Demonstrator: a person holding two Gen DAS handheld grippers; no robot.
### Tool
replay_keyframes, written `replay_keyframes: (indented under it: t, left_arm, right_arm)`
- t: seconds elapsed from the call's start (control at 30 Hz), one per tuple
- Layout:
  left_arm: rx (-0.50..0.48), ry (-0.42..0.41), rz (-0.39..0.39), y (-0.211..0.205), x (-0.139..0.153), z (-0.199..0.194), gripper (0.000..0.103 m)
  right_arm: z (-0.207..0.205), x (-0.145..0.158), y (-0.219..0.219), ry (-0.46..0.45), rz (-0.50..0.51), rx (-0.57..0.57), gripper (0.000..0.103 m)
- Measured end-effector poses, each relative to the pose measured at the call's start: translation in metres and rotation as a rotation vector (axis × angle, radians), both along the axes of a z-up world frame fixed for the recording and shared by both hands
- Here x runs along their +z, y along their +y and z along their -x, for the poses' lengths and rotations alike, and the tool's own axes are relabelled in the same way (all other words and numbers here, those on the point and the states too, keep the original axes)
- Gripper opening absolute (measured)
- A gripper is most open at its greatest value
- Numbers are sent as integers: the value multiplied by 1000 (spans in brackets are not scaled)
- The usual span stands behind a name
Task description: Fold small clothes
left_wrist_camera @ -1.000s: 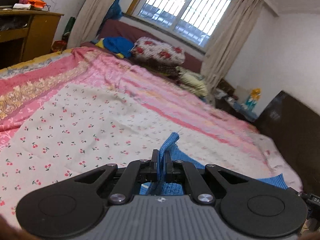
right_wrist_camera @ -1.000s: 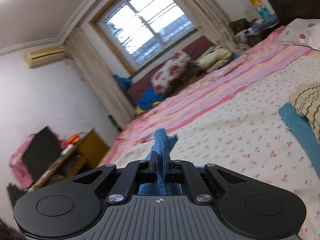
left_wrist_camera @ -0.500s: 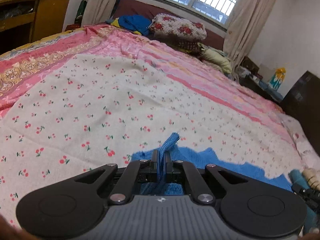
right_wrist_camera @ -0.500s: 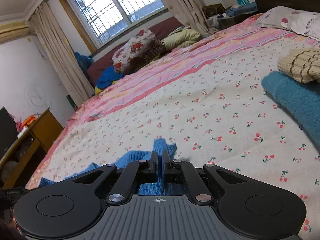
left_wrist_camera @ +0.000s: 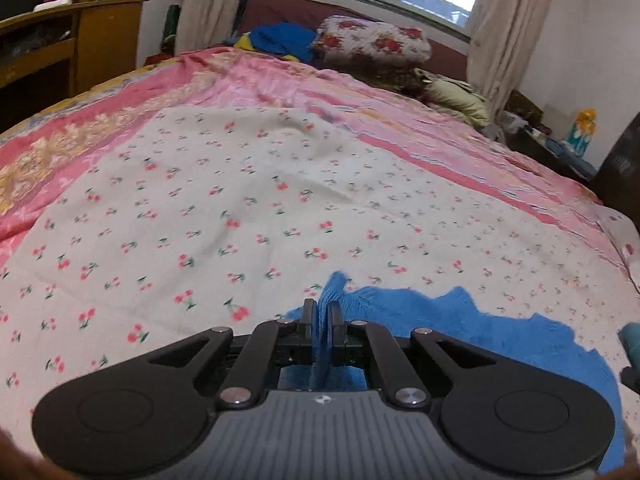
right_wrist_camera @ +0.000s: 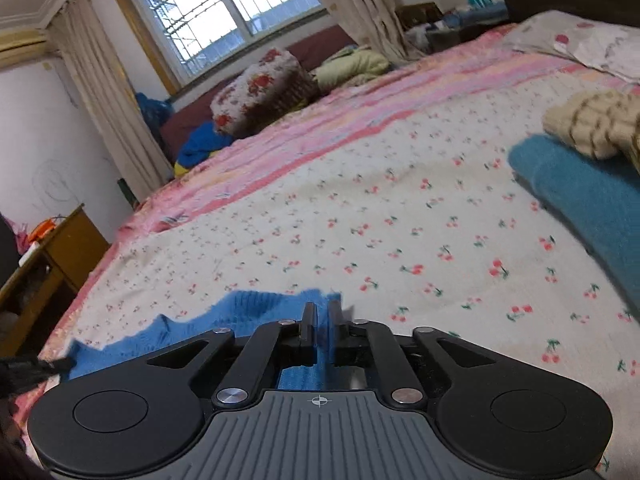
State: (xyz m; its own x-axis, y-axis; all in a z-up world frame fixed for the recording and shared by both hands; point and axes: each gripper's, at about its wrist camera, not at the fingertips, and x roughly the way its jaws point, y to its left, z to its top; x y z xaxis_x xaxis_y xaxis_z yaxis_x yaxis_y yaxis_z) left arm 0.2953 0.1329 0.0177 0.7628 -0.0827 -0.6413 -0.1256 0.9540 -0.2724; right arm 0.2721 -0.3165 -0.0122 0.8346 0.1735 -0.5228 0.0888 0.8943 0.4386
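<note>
A blue knitted garment [left_wrist_camera: 460, 320] lies spread on the cherry-print bedsheet [left_wrist_camera: 240, 208] just in front of both grippers. My left gripper [left_wrist_camera: 321, 312] is shut on its left corner, with a tuft of blue knit sticking up between the fingers. In the right wrist view the same garment [right_wrist_camera: 248, 312] runs to the left. My right gripper [right_wrist_camera: 321, 314] holds its right corner low at the sheet, with the jaws a little apart and blue cloth between them.
A folded teal garment [right_wrist_camera: 592, 200] with a beige striped knit [right_wrist_camera: 596, 124] on top lies at the right of the bed. Pillows and bedding [left_wrist_camera: 372, 40] lie piled under the window. A wooden desk [left_wrist_camera: 60, 48] stands left of the bed.
Both grippers have come down from mid-air to the bed with the blue garment, which now lies flat on the sheet. The right gripper's jaws have parted slightly.
</note>
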Motion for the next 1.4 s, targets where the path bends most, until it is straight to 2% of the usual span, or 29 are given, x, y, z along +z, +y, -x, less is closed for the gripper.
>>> replay_keyframes:
  t: [0.13, 0.3, 0.4, 0.53, 0.63, 0.7, 0.93, 1.1, 1.27, 1.4]
  left_arm:
    - [23, -14, 29, 8, 8, 9, 19]
    - [27, -50, 25, 17, 23, 36, 21]
    - [-15, -59, 21, 11, 27, 62, 21]
    - [-88, -37, 16, -6, 16, 92, 21]
    - [-117, 20, -29, -19, -4, 100, 21]
    - [-109, 50, -43, -20, -15, 98, 21]
    - [-77, 60, -77, -19, -12, 104, 21]
    - [-81, 45, -100, -22, -9, 112, 21]
    - [-103, 103, -169, -33, -20, 107, 22]
    - [-94, 99, -167, -34, -17, 109, 22]
  right_arm:
    - [13, 10, -3, -21, -9, 15, 9]
    - [38, 20, 3, 2, -55, 86, 9]
    - [59, 25, 17, 13, -31, 163, 9]
    - [76, 11, 31, 85, 35, 220, 9]
    - [72, -4, 36, 171, 131, 196, 9]
    - [69, -11, 34, 201, 141, 176, 9]
    - [72, -8, 32, 198, 147, 148, 11]
    - [86, 5, 40, 133, 207, 139, 11]
    - [78, -9, 44, 200, 246, 143, 11]
    - [84, -2, 40, 174, 230, 116, 11]
